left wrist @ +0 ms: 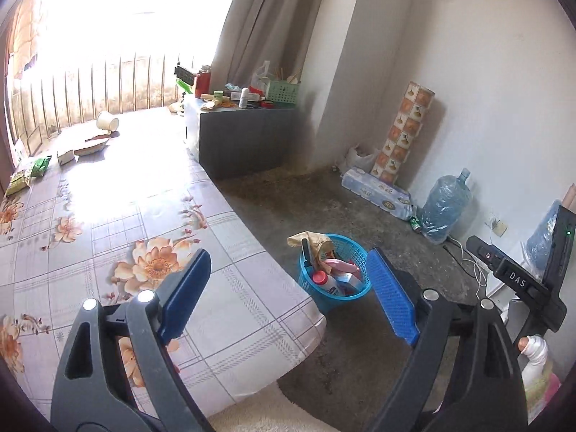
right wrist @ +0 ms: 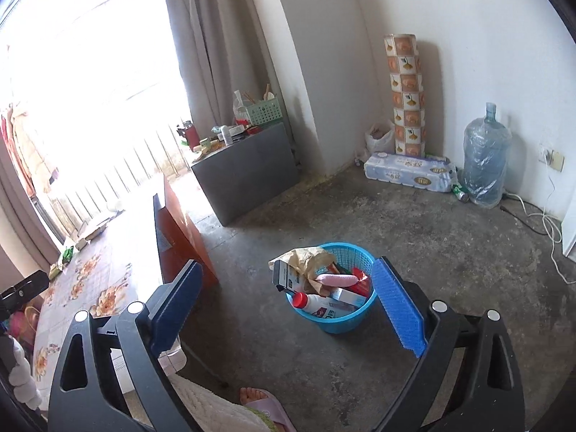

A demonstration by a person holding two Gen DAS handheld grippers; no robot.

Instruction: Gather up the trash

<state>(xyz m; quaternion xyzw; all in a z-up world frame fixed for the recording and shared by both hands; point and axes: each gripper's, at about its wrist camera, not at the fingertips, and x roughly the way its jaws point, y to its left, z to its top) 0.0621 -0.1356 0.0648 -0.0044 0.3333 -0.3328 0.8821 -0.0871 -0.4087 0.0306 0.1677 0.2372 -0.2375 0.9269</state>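
We hold the left gripper [left wrist: 288,295] and right gripper [right wrist: 288,306] with jaws wide and empty; the full blue basket [right wrist: 345,318] sits at frame centre.

Bare concrete floor [right wrist: 414,223], white walls [right wrist: 468,36], a grey curtain [right wrist: 216,54] beside the glaring window [right wrist: 90,72].
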